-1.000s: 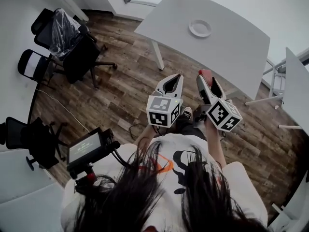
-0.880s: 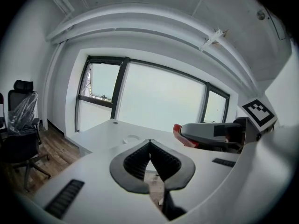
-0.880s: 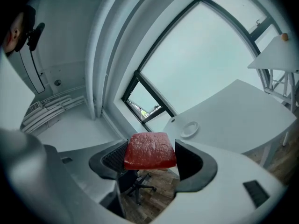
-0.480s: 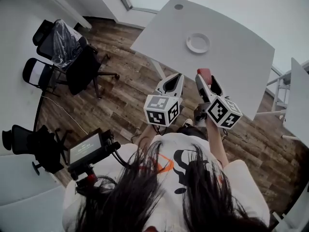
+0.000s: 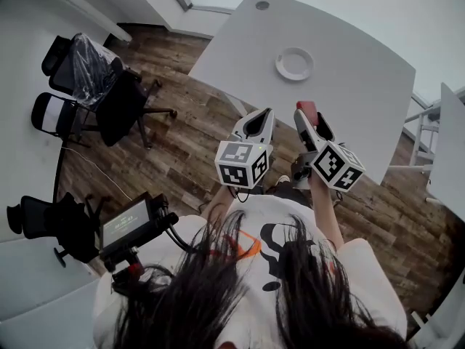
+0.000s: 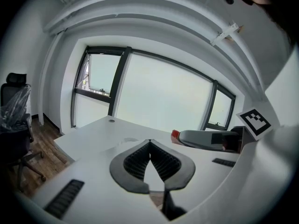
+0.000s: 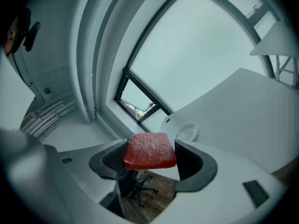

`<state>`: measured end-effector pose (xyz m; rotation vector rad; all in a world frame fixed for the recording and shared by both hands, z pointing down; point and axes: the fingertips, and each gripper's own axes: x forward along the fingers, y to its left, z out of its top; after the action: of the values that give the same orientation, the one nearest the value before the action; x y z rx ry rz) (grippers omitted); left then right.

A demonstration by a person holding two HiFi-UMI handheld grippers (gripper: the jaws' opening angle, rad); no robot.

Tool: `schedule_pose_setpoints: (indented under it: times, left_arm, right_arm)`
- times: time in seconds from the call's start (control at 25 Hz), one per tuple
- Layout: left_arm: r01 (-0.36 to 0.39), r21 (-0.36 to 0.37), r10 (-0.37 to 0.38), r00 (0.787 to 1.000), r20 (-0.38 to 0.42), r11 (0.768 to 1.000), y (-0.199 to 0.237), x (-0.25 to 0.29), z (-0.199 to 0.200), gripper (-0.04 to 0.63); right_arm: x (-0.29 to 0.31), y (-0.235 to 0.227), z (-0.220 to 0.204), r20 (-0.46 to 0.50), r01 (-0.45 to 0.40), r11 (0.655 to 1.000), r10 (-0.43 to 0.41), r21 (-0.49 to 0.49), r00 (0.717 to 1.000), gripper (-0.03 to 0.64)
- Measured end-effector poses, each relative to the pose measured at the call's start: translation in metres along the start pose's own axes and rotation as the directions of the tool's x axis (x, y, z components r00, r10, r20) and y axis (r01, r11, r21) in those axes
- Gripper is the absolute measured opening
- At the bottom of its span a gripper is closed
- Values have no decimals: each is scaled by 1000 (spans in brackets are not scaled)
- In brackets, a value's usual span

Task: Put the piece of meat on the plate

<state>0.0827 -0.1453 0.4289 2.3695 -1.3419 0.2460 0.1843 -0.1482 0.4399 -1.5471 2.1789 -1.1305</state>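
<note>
Nearer plate [image 5: 294,63] now; meat [image 7: 150,150] between right gripper [image 7: 150,158] jaws.

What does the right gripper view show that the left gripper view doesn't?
Right only: the right hand-held gripper, jaws clamped on both sides of the flat red piece of meat. Left only: the left hand-held gripper, shut and empty, and the right one's black-and-white marker cube. Both: the meat, the white table and windows.

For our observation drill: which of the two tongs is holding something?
The right tongs: they clamp the red piece of meat, whereas the left tongs are closed with nothing between them.
</note>
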Motion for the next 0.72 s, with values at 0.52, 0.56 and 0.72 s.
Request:
schedule_pose_setpoints:
  times: [0.52,0.56,0.72]
  left_arm:
    - [131,39,-129,991,-39,991,52,96,43,6]
    - [145,40,-143,989,-48,989,59,109,48,6]
    - [201,47,-196,976,-92,978,76,145,54,6]
  right_arm:
    - [77,-27,31,70,109,986,-118,125,991,322]
    - [90,-29,35,75,118,984,-129,135,989,322]
    - [122,-41,45,90,165,971,-183,174,979,322]
